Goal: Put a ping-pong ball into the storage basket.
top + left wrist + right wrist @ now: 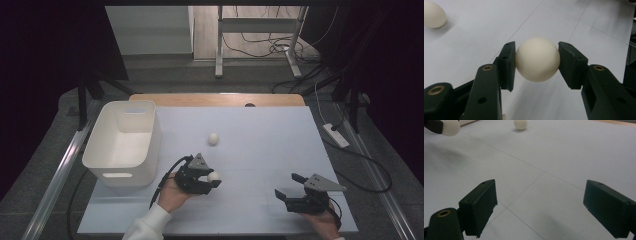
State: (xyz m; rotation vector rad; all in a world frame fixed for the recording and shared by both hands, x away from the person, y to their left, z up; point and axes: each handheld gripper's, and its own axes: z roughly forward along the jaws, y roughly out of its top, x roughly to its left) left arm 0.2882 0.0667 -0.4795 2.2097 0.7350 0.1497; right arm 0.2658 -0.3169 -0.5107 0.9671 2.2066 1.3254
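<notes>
Gripping a cream-white ball (537,59), the left gripper (214,179) sits near the middle of the table (260,135), a little toward the near edge. In the left gripper view its two black pads (508,65) press on the ball's left and right sides, so the jaws stand only as wide as the ball, which sits squarely between them with pale table surface showing beneath it. The hand (174,195) holding this gripper comes in from the near side in a white sleeve (147,226).

A second ball (213,139) of the same colour lies on the table farther off, well apart from the held one and slightly to its left in the left gripper view; it rests alone on the white surface, right of the white bin (125,142) that stands at the table's left edge. The bin is upright with a handle slot in its near wall.

Over at the near right, the right gripper (288,186) is well apart from both balls. Its jaws stand wide open with nothing between them, bare table showing in the gap in the right gripper view.
</notes>
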